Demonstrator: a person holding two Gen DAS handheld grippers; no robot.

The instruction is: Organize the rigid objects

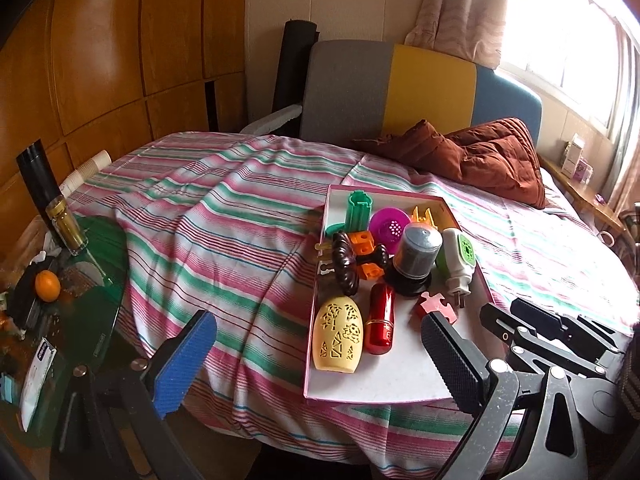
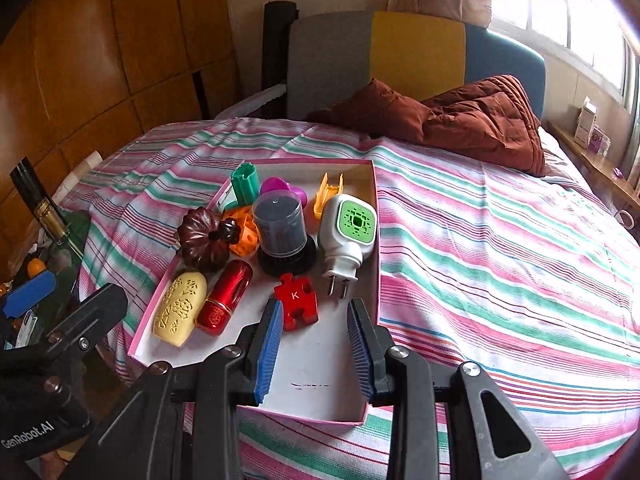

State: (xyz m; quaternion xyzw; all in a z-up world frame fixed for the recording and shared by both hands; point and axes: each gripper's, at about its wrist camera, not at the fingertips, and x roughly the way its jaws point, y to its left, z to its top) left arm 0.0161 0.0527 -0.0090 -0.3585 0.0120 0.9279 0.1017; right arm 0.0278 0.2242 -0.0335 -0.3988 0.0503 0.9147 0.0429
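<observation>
Blue pads of your right gripper (image 2: pixel 314 344) sit spread apart over the near end of the pink-rimmed box (image 2: pixel 374 216), with nothing between them. Just past the left pad lies the red puzzle piece (image 2: pixel 297 300), marked with a K, near that pad but not pinched. Your left gripper (image 1: pixel 320 364) is wide open too, one blue finger (image 1: pixel 186 360) over the striped bedsheet (image 1: pixel 208 216) left of the box, the black one hanging over the box's near right part.

Now the box itself, resting on the bed: at its near left lies the yellow cut-out case (image 2: pixel 180 306), and right beside it, touching, the red metallic tube (image 2: pixel 226 296). Behind those sits the dark brown pumpkin-shaped piece (image 2: pixel 204 240), leaning over the box's left rim. Centre stage you've got the grey cylinder on its black base (image 2: pixel 282 230), upright, with the white plug-in unit with a green face (image 2: pixel 350 232) to its right, prongs pointing near. Further back: orange blocks (image 2: pixel 242 234), a green plastic post (image 2: pixel 245 184), a magenta piece (image 2: pixel 280 188) and a small orange-yellow clip (image 2: pixel 329 194) at the far wall.

Beyond, a rust-brown quilt (image 2: pixel 472 120) is bunched against the headboard (image 2: pixel 416 52).
</observation>
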